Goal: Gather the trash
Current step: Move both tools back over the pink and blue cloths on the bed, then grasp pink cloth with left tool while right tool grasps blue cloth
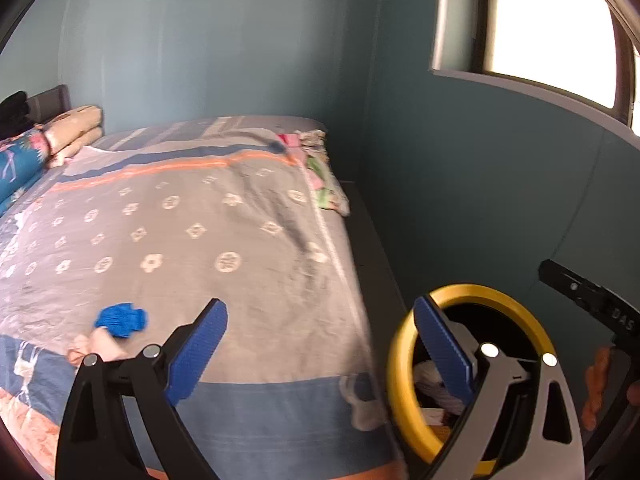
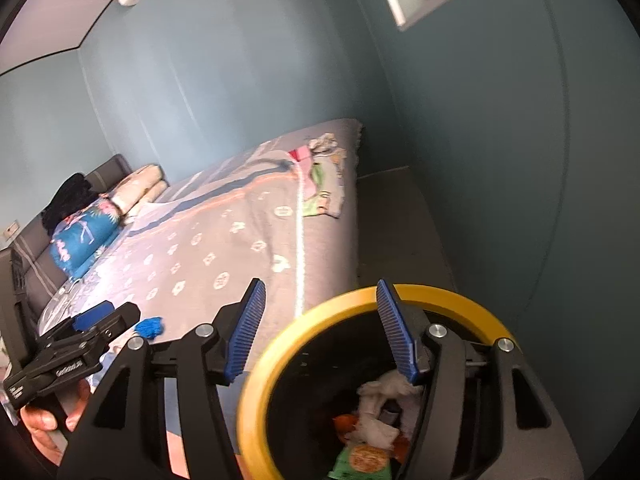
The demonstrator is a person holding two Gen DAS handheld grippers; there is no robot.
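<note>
A black trash bin with a yellow rim stands on the floor beside the bed. It holds white crumpled paper, an orange scrap and a green wrapper. A crumpled blue piece lies on the grey bedspread, with a pale crumpled piece just in front of it. My left gripper is open and empty, over the bed's corner. My right gripper is open and empty above the bin's rim.
Folded blankets and pillows lie at the head of the bed. A patterned cloth lies at the far edge. A teal wall and a narrow floor strip run beside the bed.
</note>
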